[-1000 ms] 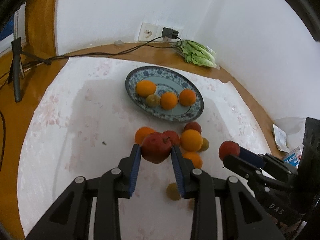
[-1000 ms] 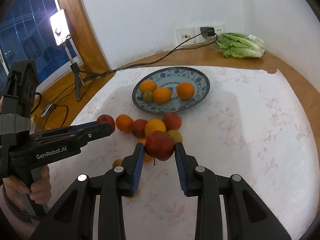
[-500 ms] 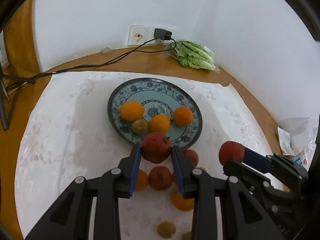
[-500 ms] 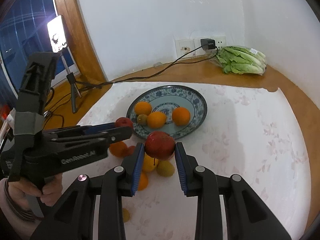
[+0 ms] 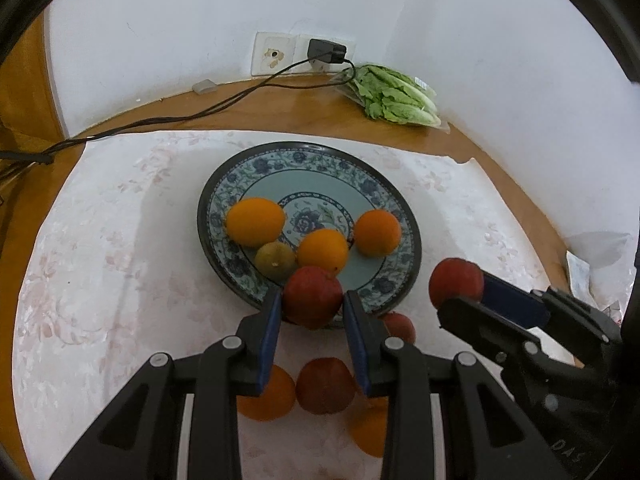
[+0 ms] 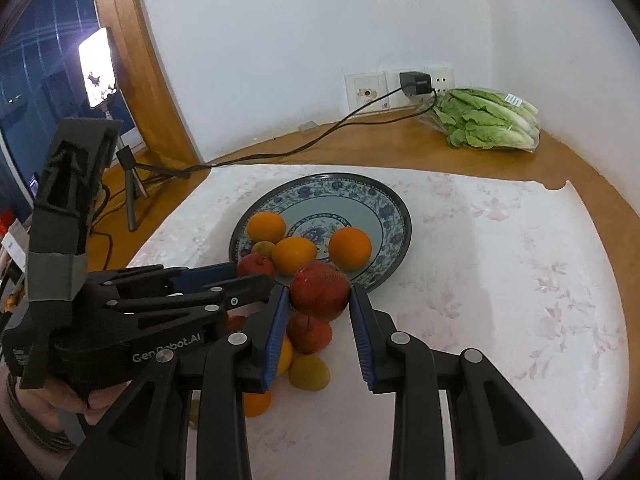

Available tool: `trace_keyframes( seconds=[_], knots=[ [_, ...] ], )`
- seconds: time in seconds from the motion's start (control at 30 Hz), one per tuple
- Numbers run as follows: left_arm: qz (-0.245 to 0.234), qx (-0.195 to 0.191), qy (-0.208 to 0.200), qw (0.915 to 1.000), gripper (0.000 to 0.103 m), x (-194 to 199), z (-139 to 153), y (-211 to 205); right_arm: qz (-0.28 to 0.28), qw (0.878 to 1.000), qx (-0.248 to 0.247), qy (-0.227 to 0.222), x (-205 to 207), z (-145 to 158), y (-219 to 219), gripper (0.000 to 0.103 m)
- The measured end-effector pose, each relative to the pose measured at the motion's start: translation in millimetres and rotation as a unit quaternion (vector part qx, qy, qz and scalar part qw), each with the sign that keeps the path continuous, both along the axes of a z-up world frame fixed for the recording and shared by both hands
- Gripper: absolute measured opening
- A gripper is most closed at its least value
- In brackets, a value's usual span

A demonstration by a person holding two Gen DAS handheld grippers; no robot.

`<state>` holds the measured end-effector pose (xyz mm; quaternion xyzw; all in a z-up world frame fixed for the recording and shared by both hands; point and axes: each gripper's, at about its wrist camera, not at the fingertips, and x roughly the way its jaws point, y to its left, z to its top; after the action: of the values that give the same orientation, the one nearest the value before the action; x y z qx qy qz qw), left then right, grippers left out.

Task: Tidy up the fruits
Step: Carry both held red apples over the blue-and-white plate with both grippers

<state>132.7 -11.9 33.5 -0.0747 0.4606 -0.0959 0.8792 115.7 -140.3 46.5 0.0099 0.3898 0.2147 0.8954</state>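
Note:
A blue patterned plate (image 5: 376,184) (image 6: 396,216) holds three oranges (image 5: 323,250) and a small greenish fruit (image 5: 275,260). My left gripper (image 5: 312,306) is shut on a red apple (image 5: 313,297), held above the plate's near rim; it also shows in the right wrist view (image 6: 256,266). My right gripper (image 6: 320,298) is shut on another red apple (image 6: 320,290), just before the plate's near rim; it shows in the left wrist view (image 5: 456,290). Loose apples and oranges (image 5: 325,386) (image 6: 309,334) lie on the cloth under the grippers.
A white floral cloth (image 5: 100,280) covers the wooden table. Bagged lettuce (image 5: 394,96) lies by the back wall near a socket with a charger and cable (image 5: 326,50). A phone on a tripod (image 6: 98,66) stands at the left.
Both grippers moved forward with their apples, from over the loose fruit pile to the plate's near rim. The plate looks larger and closer.

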Motion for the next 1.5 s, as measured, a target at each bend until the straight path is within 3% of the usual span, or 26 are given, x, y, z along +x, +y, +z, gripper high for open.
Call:
trace_keyframes(
  seconds=[0.97, 1.4, 1.5],
  knots=[
    [0.005, 0.010, 0.004, 0.9999, 0.034, 25.8, -13.2, -3.3, -0.014, 1.000, -0.013, 0.012, 41.2, -31.6, -1.9, 0.032],
    [0.010, 0.018, 0.005, 0.9998, 0.034, 33.0, -14.8, -3.5, -0.023, 0.999, -0.032, 0.000, 46.2, -31.9, -4.0, 0.032],
    [0.009, 0.021, 0.005, 0.9997, 0.034, 33.9, -15.2, -4.5, -0.028, 0.999, -0.024, 0.016, 49.7, -36.9, -7.6, 0.034]
  ],
)
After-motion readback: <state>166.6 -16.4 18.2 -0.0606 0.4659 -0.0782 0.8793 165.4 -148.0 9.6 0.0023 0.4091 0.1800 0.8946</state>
